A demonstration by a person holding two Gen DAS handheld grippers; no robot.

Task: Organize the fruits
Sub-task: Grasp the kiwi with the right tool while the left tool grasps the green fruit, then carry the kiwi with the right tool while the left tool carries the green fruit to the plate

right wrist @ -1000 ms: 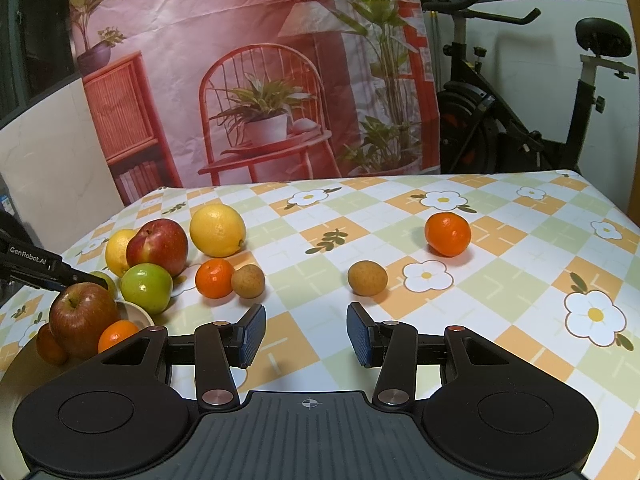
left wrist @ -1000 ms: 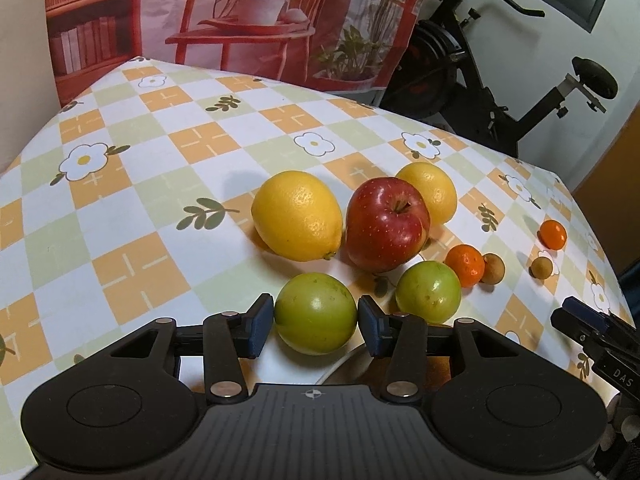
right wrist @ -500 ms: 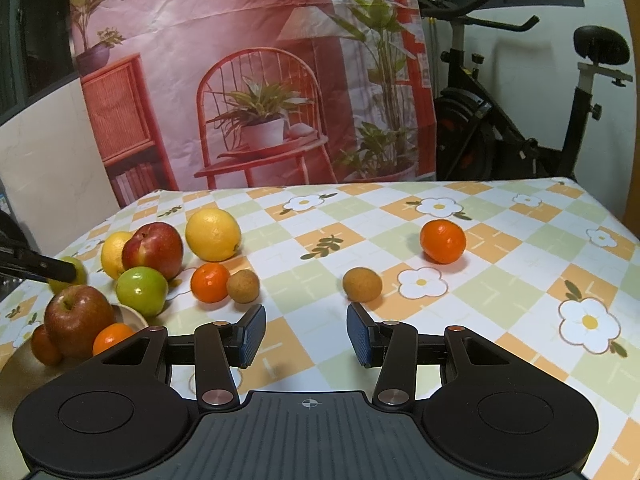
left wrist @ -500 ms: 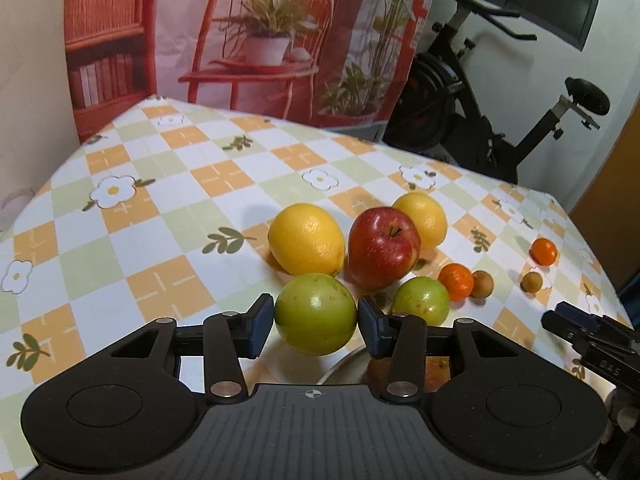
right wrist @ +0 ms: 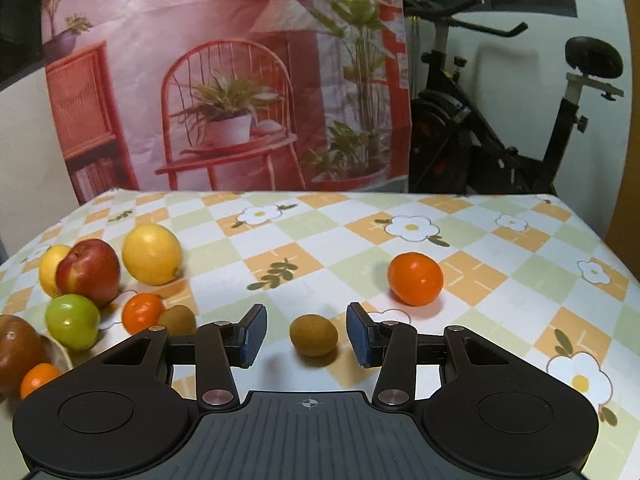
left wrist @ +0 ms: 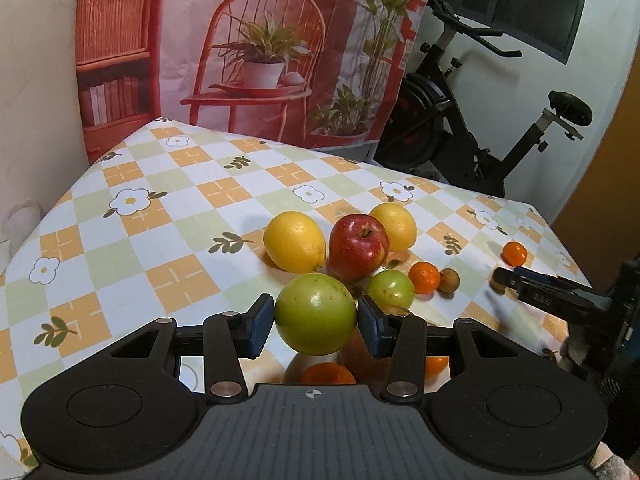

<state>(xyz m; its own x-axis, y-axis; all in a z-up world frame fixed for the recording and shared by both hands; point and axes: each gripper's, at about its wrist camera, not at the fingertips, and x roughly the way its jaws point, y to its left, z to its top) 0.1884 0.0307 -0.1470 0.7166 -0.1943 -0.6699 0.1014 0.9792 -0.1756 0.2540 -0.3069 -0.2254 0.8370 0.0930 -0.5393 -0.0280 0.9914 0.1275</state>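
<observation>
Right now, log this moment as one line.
left gripper: shut on green apple | right gripper: open around brown fruit

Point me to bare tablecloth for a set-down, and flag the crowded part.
Free: the wide stretch of tablecloth between the big lemon and the lone orange, and the near right corner past that orange. Crowded: the left cluster around the red apple, the green apple and the plate.
</observation>
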